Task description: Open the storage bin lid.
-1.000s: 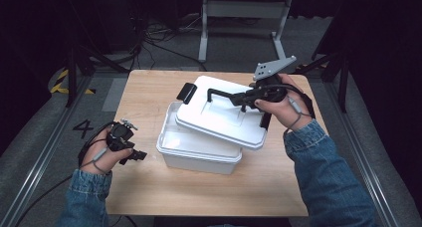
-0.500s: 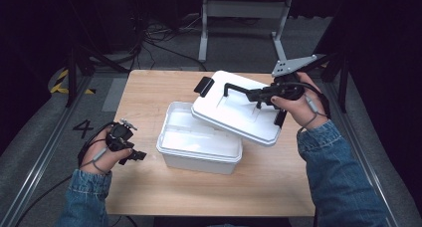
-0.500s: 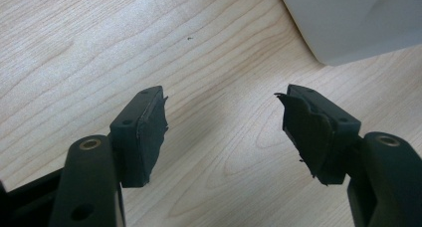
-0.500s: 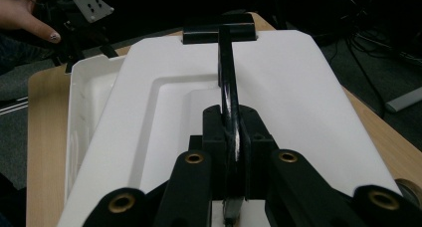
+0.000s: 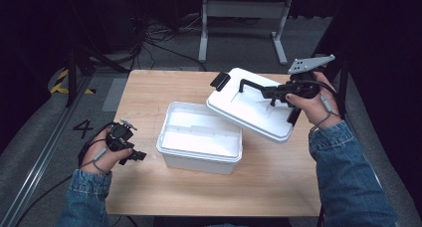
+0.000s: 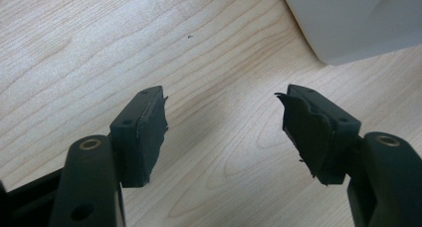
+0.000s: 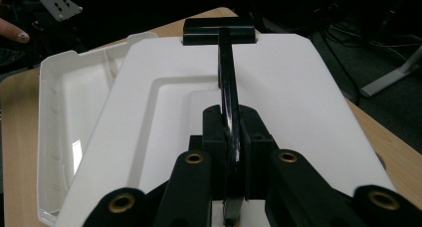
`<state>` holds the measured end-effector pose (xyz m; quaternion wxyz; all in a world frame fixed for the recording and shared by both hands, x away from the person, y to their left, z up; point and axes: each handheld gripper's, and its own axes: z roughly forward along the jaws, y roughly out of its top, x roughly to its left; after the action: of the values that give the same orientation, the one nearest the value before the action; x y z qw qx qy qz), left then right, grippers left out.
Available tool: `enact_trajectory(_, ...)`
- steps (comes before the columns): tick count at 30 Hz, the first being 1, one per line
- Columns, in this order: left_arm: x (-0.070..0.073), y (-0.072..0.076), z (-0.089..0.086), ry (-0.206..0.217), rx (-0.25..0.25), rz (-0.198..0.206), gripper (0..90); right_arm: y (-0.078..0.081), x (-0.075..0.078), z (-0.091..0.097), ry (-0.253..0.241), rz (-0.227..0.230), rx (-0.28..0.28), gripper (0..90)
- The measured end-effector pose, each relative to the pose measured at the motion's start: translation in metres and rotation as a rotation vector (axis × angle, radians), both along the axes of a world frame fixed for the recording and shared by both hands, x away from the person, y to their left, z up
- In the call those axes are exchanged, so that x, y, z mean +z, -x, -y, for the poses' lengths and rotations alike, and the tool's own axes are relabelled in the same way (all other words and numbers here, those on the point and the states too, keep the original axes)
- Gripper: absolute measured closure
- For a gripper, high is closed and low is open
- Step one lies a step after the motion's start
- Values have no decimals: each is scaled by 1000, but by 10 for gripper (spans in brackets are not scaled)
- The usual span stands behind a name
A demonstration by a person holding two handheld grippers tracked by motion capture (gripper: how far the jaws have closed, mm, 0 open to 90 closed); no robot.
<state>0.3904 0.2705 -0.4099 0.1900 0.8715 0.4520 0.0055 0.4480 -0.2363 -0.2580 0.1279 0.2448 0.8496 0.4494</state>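
An open white plastic box point(image 5: 199, 143) stands in the middle of the wooden table point(image 5: 149, 90). Its white lid point(image 5: 249, 113) hangs tilted above the box's right rim, off to the right. My right gripper point(image 5: 272, 92) is shut on the lid's black handle point(image 7: 228, 82); in the right gripper view both jaws clamp the bar at my right gripper point(image 7: 231, 137). A black latch point(image 7: 219, 30) sits at the lid's far edge. My left gripper point(image 5: 135, 156) rests low at the table's left, open with nothing between its jaws, seen as my left gripper point(image 6: 221, 127) over bare wood.
The box's corner point(image 6: 358, 23) lies just beyond the left jaws. A metal frame point(image 5: 244, 10) stands on the floor behind the table. Cables point(image 5: 149, 43) trail on the floor at the back left. Bare wood point(image 5: 278, 177) lies in front of the box.
The right gripper has lifted the lid off the box and carried it right and up, tilted. The box interior is now exposed. The left gripper has stayed put.
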Motion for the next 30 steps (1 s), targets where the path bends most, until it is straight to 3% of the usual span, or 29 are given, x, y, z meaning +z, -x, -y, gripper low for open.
enact_trajectory(15,-1,0,-2,-2,16,-6,346,-10,-6,38,-11,-7,-104,843)
enact_trajectory(30,-3,-1,-6,-1,30,-10,345,-23,-31,68,-3,-42,-205,843)
